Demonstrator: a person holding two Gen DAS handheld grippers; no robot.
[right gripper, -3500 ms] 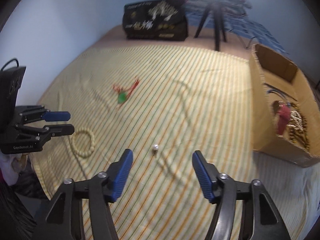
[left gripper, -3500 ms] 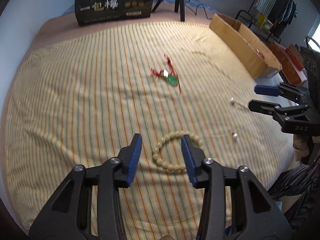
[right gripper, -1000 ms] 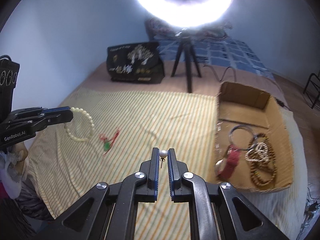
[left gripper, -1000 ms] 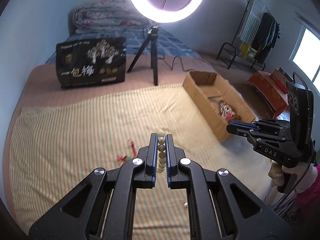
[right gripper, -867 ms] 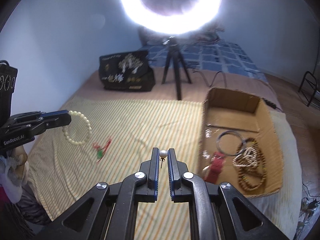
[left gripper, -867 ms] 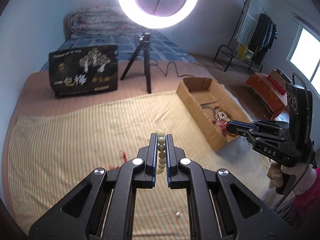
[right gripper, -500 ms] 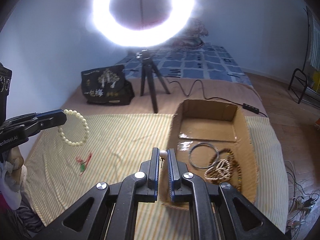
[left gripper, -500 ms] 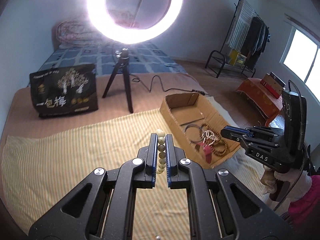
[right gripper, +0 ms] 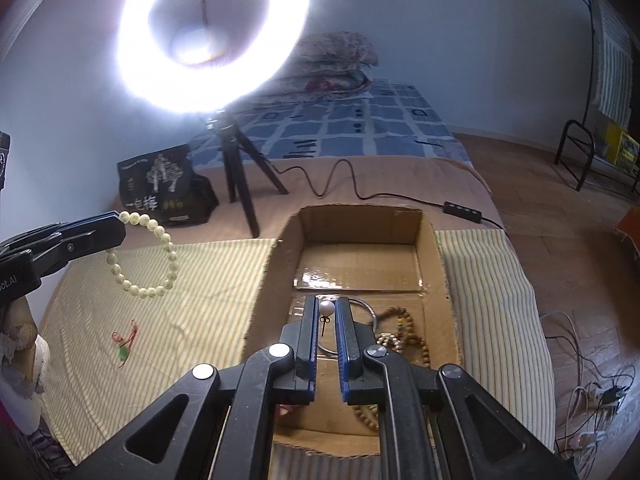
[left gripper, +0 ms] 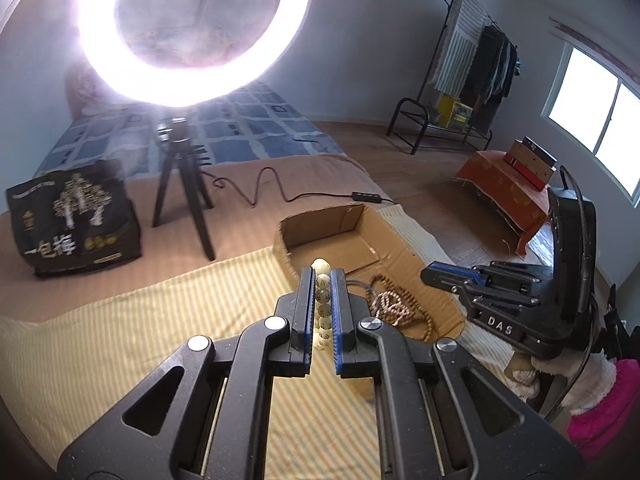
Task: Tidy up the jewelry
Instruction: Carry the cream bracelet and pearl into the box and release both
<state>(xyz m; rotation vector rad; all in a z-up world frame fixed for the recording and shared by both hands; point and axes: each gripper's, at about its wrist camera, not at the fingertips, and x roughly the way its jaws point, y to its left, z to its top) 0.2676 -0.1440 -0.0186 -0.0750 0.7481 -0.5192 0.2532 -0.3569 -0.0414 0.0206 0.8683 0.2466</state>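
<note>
Left tongs (left gripper: pixel 321 280) I keep clenched on the cream bead bracelet (right gripper: pixel 148 256); right tongs (right gripper: pixel 327 312) grip a pearl earring (right gripper: pixel 327 309) above the cardboard box (right gripper: pixel 360 216).

Up and left of your left fingers (left gripper: pixel 308 304), the black bag (left gripper: pixel 74 224) reads "一包梅". Right of them, your right gripper (left gripper: pixel 446 276) body reads "DAS".

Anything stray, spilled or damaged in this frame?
One stray: a red-corded green pendant lies alone on the striped cloth, outside the cardboard box that holds the other jewelry. The cream bead bracelet and pearl earring are in the grippers, not loose. No spill or damage visible.
</note>
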